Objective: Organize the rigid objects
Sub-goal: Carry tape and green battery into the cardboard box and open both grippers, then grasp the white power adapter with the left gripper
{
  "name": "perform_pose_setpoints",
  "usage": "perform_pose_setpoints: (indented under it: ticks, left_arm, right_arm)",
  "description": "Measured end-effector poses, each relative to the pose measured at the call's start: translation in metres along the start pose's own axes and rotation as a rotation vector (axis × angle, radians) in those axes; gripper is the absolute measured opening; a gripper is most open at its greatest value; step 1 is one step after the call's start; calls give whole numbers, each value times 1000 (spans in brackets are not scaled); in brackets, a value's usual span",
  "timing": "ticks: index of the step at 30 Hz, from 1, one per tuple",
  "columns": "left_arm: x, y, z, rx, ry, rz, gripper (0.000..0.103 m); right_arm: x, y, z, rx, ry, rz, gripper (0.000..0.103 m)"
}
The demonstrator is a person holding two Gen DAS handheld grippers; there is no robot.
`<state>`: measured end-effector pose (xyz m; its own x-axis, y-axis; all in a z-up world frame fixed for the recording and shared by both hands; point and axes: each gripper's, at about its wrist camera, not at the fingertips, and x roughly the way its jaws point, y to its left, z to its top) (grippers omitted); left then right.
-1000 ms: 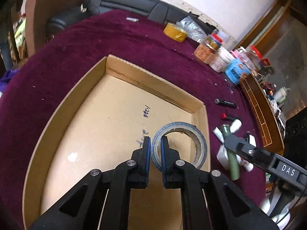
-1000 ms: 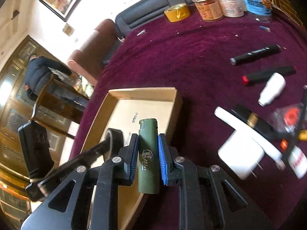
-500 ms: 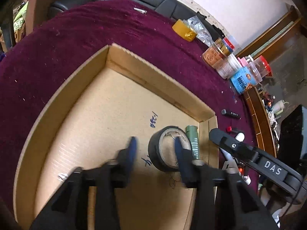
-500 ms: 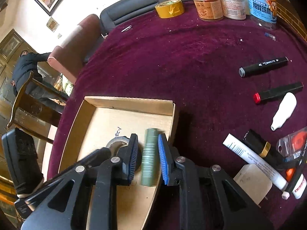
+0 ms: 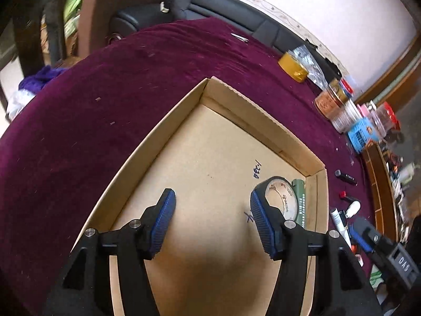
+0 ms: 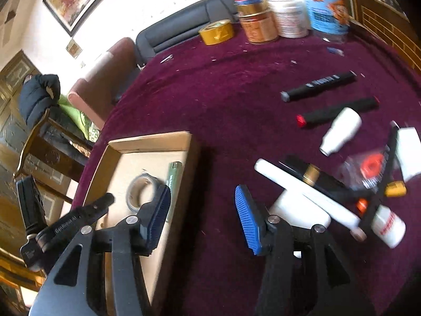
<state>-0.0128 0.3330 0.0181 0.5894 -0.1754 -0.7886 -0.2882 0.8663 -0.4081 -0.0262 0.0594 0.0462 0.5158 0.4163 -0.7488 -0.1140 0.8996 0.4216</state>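
Observation:
A shallow cardboard tray (image 5: 250,110) lies on the purple cloth. In its right corner rest a grey tape roll (image 5: 280,200) and a green tube (image 5: 300,200), side by side. My left gripper (image 5: 212,202) hovers over the tray floor with its jaws opening and nothing between them; its right finger sits just in front of the roll. In the right wrist view, the tape roll (image 6: 139,192) and green tube (image 6: 173,176) lie free in the tray (image 6: 150,138). My right gripper (image 6: 202,197) straddles the tray's right wall, jaws opening and empty.
Right of the tray lie two black markers (image 6: 318,85), a white bottle (image 6: 342,129), a white tube (image 6: 302,194) and several small items. Jars (image 6: 259,25) and a yellow tape roll (image 6: 217,31) stand at the far edge. A chair and a person in a dark jacket (image 6: 39,97) are at left.
Both grippers have opened. The left one let go of the tape roll and the right one let go of the green tube; both things now lie in the tray's right corner.

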Motion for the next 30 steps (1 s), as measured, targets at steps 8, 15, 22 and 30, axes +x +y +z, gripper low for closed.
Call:
perform_pose_setpoints:
  ticks: [8,15,22,30]
  left_arm:
    - [0,-6,-3,27,3,22,59]
    - [-27,-18,-8,28,0,-97,61]
    - [-51,-94,-40,196,51,-188,79]
    - [-19,-165,-79,339,187,-186,80]
  right_arm:
    - [-43,-51,-19,54,-31,-10,50]
    - [-86,-109,-18,91,-122,-129,52]
    - [-93,-155,-14,169,-200,-198,52]
    - [-95,-198,-5,195,-269,-279,52]
